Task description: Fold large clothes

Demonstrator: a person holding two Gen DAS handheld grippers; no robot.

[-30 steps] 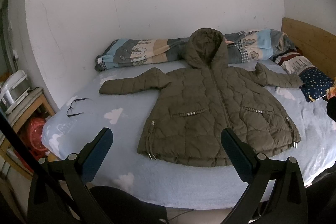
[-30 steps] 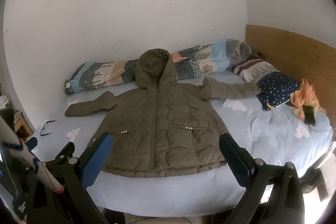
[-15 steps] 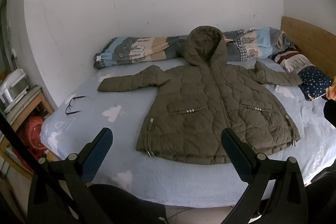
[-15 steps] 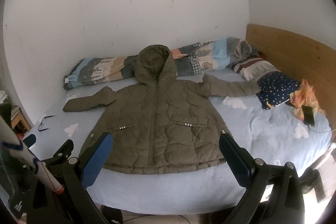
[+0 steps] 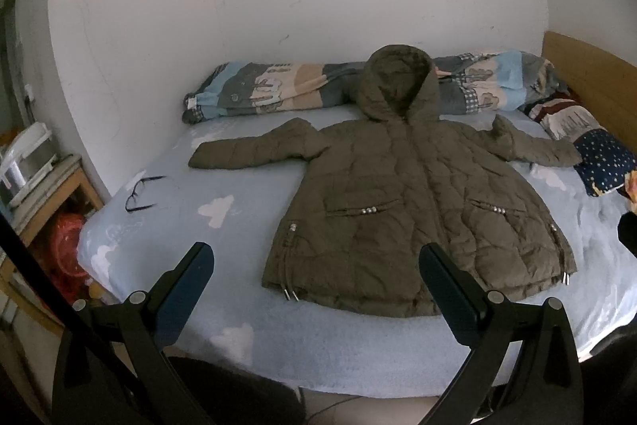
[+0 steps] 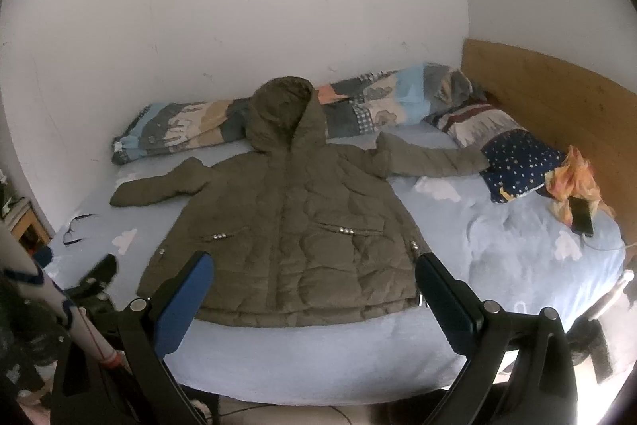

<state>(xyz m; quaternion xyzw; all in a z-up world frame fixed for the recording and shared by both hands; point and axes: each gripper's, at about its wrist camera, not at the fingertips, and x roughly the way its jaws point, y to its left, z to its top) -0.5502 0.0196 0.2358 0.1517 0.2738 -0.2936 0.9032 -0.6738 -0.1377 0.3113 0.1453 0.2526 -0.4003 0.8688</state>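
An olive-green quilted hooded jacket (image 5: 414,202) lies flat, front up, on the light-blue bed (image 5: 223,249), sleeves spread to both sides and hood toward the wall. It also shows in the right wrist view (image 6: 290,237). My left gripper (image 5: 314,261) is open and empty, held off the near edge of the bed, short of the jacket's hem. My right gripper (image 6: 314,269) is open and empty, also short of the hem; the left gripper's finger (image 6: 101,271) shows at its left.
A rolled patterned quilt (image 5: 278,90) lies along the wall. Pillows (image 6: 521,162), an orange cloth with a phone (image 6: 581,218) and the wooden headboard (image 6: 549,98) are at the right. Black glasses (image 5: 139,192) lie on the bed's left. A wooden side table (image 5: 47,186) stands left.
Both grippers have moved closer to the bed, so the jacket looks larger and nearer. The jacket has not moved. Both grippers stay open.
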